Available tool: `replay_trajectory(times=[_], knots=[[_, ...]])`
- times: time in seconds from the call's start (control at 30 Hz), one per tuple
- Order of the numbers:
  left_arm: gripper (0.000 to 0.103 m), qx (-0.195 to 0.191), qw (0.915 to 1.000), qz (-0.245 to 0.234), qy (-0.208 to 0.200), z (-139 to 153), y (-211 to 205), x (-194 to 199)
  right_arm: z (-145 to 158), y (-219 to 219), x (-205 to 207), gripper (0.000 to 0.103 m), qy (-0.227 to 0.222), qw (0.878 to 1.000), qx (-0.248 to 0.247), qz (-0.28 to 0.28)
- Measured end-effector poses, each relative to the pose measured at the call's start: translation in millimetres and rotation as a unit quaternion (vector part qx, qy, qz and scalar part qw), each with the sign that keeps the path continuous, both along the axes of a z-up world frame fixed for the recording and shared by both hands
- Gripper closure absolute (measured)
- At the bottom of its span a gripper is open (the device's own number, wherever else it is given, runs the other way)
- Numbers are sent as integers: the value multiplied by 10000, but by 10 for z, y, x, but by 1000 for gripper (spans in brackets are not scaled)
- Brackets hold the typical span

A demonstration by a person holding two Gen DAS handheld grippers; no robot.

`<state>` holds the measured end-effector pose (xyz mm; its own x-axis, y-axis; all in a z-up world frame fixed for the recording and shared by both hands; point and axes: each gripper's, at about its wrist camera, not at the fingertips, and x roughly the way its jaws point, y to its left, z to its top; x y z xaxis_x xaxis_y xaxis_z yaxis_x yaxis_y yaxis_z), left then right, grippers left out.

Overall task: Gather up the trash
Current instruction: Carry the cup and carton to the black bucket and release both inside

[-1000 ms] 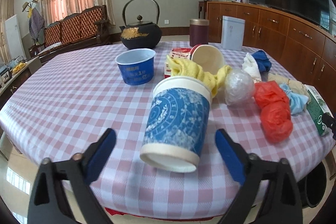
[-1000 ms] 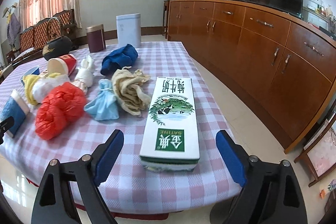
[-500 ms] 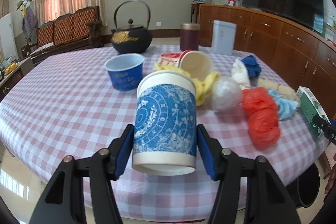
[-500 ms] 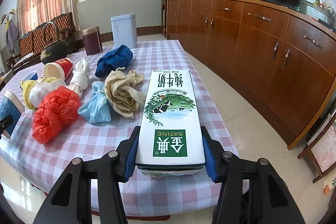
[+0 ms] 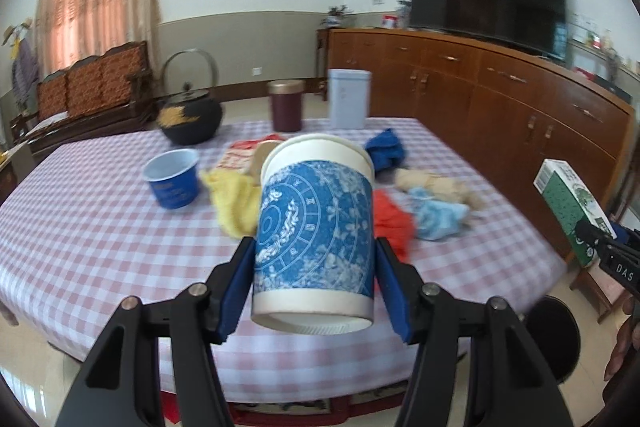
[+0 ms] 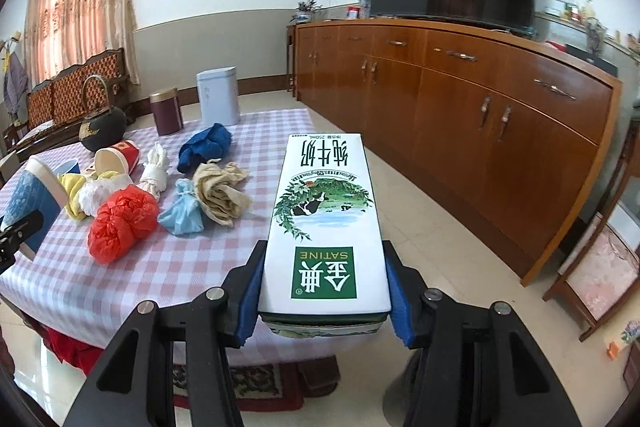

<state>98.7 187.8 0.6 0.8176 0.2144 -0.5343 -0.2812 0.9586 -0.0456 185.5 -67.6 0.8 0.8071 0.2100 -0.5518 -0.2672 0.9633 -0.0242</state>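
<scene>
I count four cups: the patterned blue paper cup [image 5: 316, 223], a short blue cup [image 5: 173, 183], a red one lying down [image 6: 118, 157], plus one milk carton [image 6: 326, 223]. Crumpled wads number seven: red [image 6: 120, 223], light blue [image 6: 182, 211], tan [image 6: 222, 189], dark blue [image 6: 206, 145], two white [image 6: 154, 169], yellow [image 5: 236, 203]. Two canisters [image 6: 218, 101], one kettle [image 5: 190, 115].

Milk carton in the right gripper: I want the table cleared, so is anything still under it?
Under the milk carton, clamped in the right gripper, the tablecloth edge and floor show nothing left behind. What lies directly beneath its middle is covered by the carton itself.
</scene>
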Motion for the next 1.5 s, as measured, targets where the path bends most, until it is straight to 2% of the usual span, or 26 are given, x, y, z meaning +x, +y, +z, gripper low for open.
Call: replay_trajectory(times=[0.27,0.53,0.73,1.03,1.23,1.33,1.5], knots=[[43,-199,9951,-967,-111,38,-725,83,99,-687,-364,48,-42,9980,-164,-605],[43,-230,9827,-1837,-16,-9,-1403,166,55,-1259,-550,48,45,9942,-207,-1050],[43,-234,9716,-2348,187,-149,-1865,266,-140,-1596,-588,48,156,9925,-173,-1203],[43,-141,9486,-3081,714,-533,-2640,403,-508,-2221,-603,48,408,9899,-141,-1353],[43,-101,9345,-3419,983,-804,-3087,591,-886,-2531,-495,48,750,9890,-150,-1268],[43,-226,9216,-3666,1257,-975,-3254,723,-1084,-2609,-410,48,921,9891,-222,-1129],[42,-346,9058,-3906,1606,-1280,-3404,911,-1416,-2718,-209,48,1203,9893,-296,-771]])
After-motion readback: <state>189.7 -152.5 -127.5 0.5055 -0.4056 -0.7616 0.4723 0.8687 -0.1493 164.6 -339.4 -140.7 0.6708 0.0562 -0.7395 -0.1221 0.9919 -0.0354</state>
